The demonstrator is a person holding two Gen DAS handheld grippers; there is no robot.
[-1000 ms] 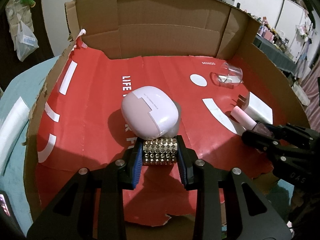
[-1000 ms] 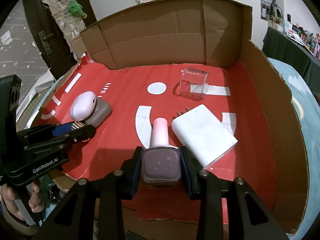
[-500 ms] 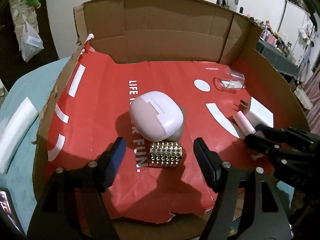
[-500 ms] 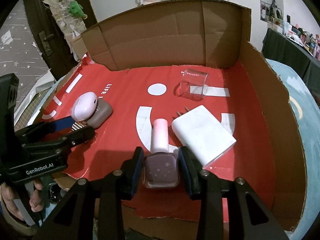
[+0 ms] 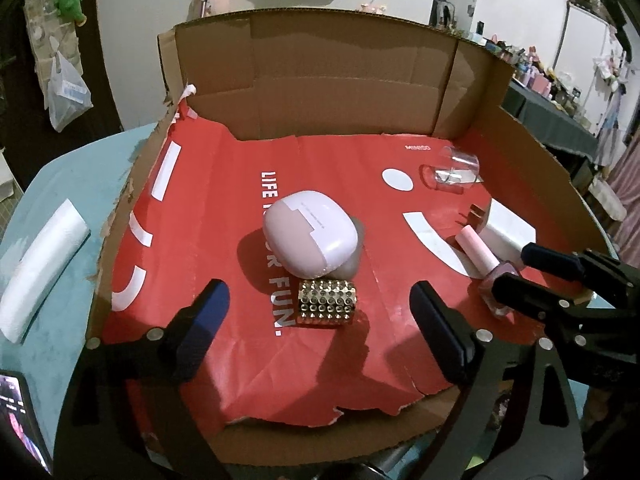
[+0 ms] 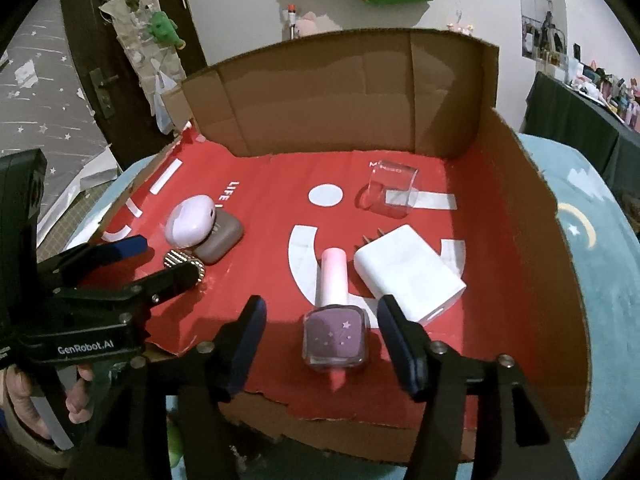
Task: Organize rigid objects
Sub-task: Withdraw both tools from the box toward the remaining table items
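A gold studded block [image 5: 327, 302] lies on the red liner of a cardboard box [image 5: 320, 80], just in front of a pink earbud case [image 5: 310, 238]. My left gripper [image 5: 320, 320] is open and empty, its jaws wide on either side of the block, not touching it. A purple nail polish bottle [image 6: 335, 338] with a pink cap lies on the liner beside a white charger [image 6: 410, 276]. My right gripper [image 6: 322, 330] is open, jaws apart on both sides of the bottle. The bottle also shows in the left wrist view [image 5: 496, 280].
A clear plastic cup [image 6: 392, 192] lies on its side toward the back right. Cardboard walls close the box at the back and the sides. A white folded item [image 5: 40, 272] lies on the teal table left of the box. A phone [image 5: 20, 420] sits at the lower left.
Both grippers have opened and pulled back. The left let go of the studded block and the right let go of the nail polish bottle; both now rest on the liner.
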